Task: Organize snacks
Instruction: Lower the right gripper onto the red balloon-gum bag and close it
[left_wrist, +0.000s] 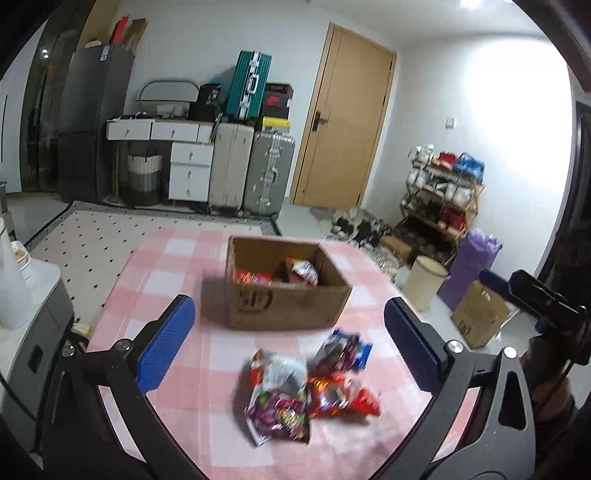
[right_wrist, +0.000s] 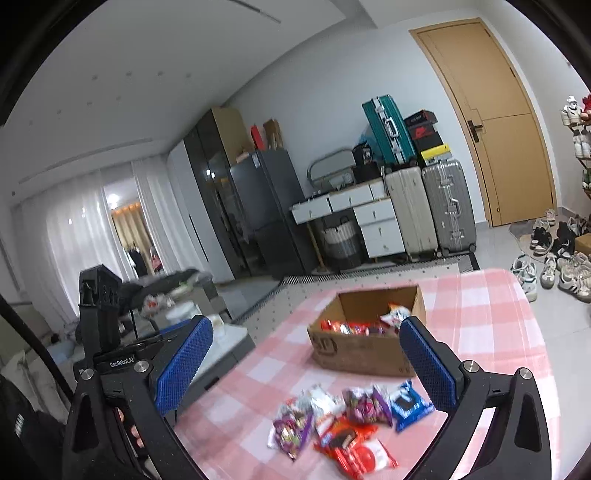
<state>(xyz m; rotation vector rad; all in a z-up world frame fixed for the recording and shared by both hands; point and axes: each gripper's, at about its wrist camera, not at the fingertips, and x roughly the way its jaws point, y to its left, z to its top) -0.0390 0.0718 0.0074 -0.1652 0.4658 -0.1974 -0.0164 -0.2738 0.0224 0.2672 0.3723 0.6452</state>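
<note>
Both the left tool (left_wrist: 290, 345) and right tool (right_wrist: 306, 363) hover spread and empty; the crinkly overlapping snack packets (left_wrist: 295, 391) just before the brown cardboard box (left_wrist: 284, 284) could slip or come up two together.

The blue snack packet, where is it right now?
The blue snack packet lies on the pink checked tablecloth, at the right end of the loose snack pile, just in front of the cardboard box.

Home living room, suitcases (left_wrist: 269, 173), fridge (left_wrist: 94, 125), shoe rack (left_wrist: 443, 192)
</note>
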